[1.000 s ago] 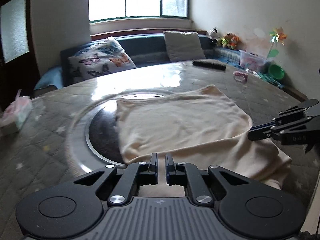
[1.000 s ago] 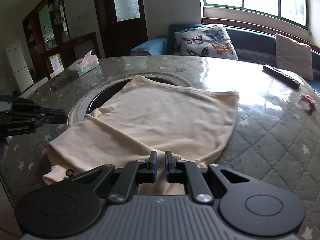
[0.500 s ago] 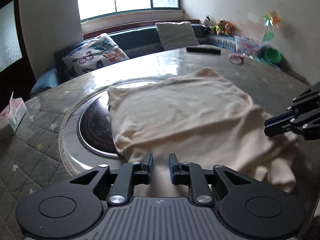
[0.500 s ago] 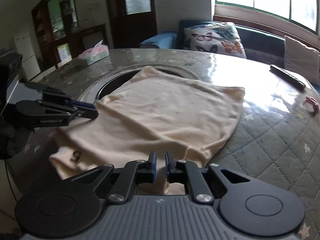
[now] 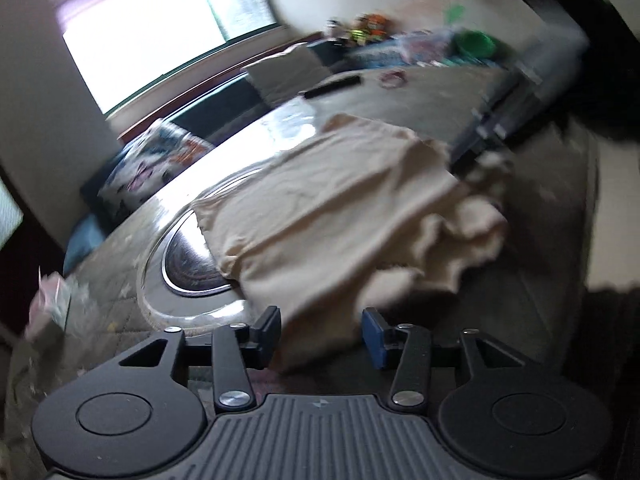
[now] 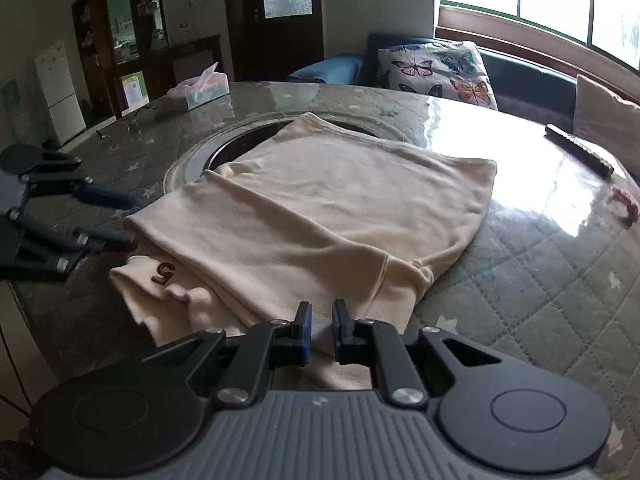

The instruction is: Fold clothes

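Two grippers at work over one cream garment [image 6: 320,216], which lies folded across the round table [image 6: 540,300], partly covering its dark centre ring [image 6: 240,140]. Left gripper [image 5: 322,332] — jaws opening, already wide; the cloth's near edge lies between the pads without either pressing on it. Left wrist view is blurred. Right gripper [image 6: 320,330], lower centre of its frame — jaws opening, only a narrow gap, cloth edge in it, pads apparently clear. Tissue box [image 6: 202,90] upper left, remote control [image 6: 578,150] far right.
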`<state>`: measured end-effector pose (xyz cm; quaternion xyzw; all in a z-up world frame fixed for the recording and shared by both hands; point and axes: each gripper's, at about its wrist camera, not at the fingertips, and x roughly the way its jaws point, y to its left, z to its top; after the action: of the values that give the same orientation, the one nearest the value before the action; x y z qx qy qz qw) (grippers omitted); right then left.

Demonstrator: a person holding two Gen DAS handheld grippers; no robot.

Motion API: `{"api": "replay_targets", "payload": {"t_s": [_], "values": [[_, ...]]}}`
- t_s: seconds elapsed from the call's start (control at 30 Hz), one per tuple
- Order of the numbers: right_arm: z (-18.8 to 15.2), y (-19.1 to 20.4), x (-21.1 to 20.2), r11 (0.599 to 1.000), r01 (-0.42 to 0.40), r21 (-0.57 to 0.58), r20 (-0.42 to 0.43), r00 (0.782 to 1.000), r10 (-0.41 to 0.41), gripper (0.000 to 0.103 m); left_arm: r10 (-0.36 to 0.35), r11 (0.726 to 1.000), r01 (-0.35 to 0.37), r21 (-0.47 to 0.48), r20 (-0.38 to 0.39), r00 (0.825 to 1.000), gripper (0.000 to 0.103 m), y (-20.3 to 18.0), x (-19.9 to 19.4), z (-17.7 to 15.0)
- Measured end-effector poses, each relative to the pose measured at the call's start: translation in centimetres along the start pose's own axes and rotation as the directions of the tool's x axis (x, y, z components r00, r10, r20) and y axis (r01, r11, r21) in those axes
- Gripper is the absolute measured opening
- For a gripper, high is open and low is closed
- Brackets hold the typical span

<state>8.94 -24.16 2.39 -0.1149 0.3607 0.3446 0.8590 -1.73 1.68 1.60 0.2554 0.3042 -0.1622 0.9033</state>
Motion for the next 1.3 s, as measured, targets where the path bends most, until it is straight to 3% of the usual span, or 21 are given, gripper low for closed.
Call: {"api": "replay_targets", "payload": {"t_s": [0.2,0.33,0.47,0.73,0.97,1.07,1.1,1.23,1.3], "values": [[-0.1,1.0,-1.4,0.999,-0.009,-0.053,0.01,1.0,0.01,0.031,-0.027,0.995,0.024,0.095,0.035,0.999,0.051,-2.3,0.6,-0.2],[-0.4,1.6,-2.0,0.996,-0.01,-0.094,-0.002,1.0,0.01,0.031,-0.034,0.994,0.027,0.11,0.064,0.997,0.05,-2.9,1.4,0.3],[-0.7,2.1,-2.6,0.991,-0.012,-0.13,-0.008,1.0,0.011,0.038,-0.062,0.996,0.056,0.065,0.089,0.994,0.015,-2.3,1.7,0.9],[-1.5,3.4,-2.9,0.97,-0.045,-0.238,-0.02,0.999,0.041,0.049,-0.086,0.991,0.097,-0.089,0.123,0.989,0.01,1.4,2.8,4.1],[-0.8,3.6,-0.6,0.961,-0.025,-0.276,0.005,1.0,0.027,0.05,-0.104,0.982,0.121,-0.146,0.12,0.987,0.01,3.0,4.3,5.4],[-0.6,3.4,0.9,0.962,-0.007,-0.272,-0.008,1.0,0.005,0.037,-0.105,0.982,0.121,-0.144,0.113,0.988,0.014,3.1,4.3,5.1],[-0.5,3.4,1.1,0.963,-0.004,-0.269,-0.012,1.0,0.001,0.026,-0.102,0.983,0.118,-0.142,0.113,0.988,0.014,3.0,4.2,4.9],[0.3,2.2,1.1,0.977,-0.037,-0.209,-0.013,0.999,0.035,0.012,-0.078,0.989,0.092,-0.113,0.122,0.989,0.037,2.5,3.0,3.5],[0.8,1.7,0.7,0.984,-0.048,-0.174,-0.002,0.999,0.049,0.011,-0.062,0.993,0.073,-0.095,0.115,0.991,0.047,2.2,2.5,2.7]]}}
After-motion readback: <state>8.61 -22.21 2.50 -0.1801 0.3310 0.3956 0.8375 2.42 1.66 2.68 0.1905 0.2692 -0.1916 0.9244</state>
